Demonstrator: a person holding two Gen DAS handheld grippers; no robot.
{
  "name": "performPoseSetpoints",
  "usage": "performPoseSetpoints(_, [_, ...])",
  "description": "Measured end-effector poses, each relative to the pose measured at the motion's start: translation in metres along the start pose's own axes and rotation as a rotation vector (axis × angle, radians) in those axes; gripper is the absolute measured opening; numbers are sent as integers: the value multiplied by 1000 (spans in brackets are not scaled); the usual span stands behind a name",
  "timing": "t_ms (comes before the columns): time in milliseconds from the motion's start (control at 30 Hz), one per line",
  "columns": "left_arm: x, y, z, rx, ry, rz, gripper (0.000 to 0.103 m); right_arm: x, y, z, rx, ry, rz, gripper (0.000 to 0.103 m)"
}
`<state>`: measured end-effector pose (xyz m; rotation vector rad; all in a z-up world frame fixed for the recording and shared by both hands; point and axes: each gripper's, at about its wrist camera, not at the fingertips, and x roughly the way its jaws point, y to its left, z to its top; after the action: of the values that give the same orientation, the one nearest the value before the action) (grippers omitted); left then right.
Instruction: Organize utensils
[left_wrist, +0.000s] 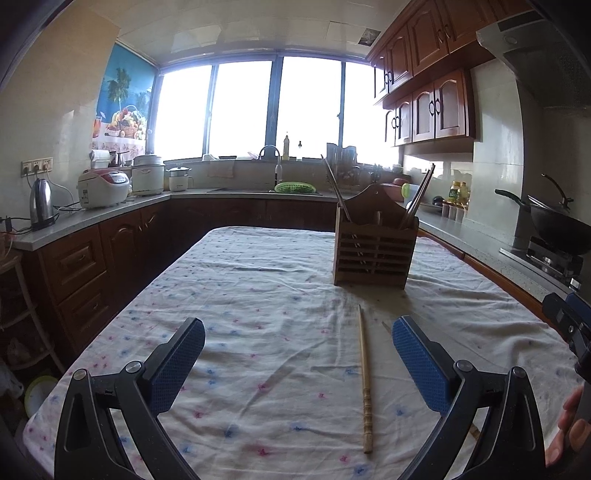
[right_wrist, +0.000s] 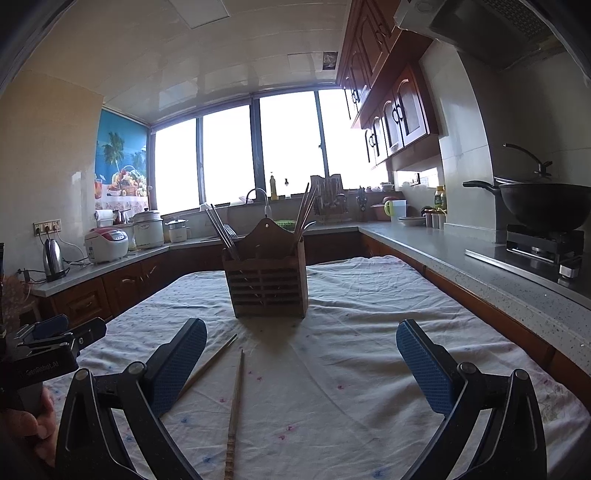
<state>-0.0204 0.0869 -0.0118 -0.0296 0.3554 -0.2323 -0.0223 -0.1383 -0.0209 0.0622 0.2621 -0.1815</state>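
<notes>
Two chopsticks (right_wrist: 233, 413) are lying loose on the tablecloth (right_wrist: 369, 387), short of the wooden holder (right_wrist: 266, 284). Both the left gripper (left_wrist: 298, 363) and right gripper (right_wrist: 301, 363) are hovering spread wide, pinching nothing. Thin sticks on wrinkled cloth are risking a slip or roll under the pads. Only the right view is showing both sticks; the left is showing one.

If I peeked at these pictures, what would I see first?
Probably the wooden utensil holder standing mid-table on the flowered cloth, chopsticks poking out. Nearer, two loose wooden chopsticks lie on the cloth between the open left gripper and right gripper.
</notes>
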Motion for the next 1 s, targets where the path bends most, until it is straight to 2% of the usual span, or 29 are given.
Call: performPoseSetpoints(1000, [-6, -2, -4, 62, -13, 41, 102, -6, 2, 0, 1, -18, 27, 103])
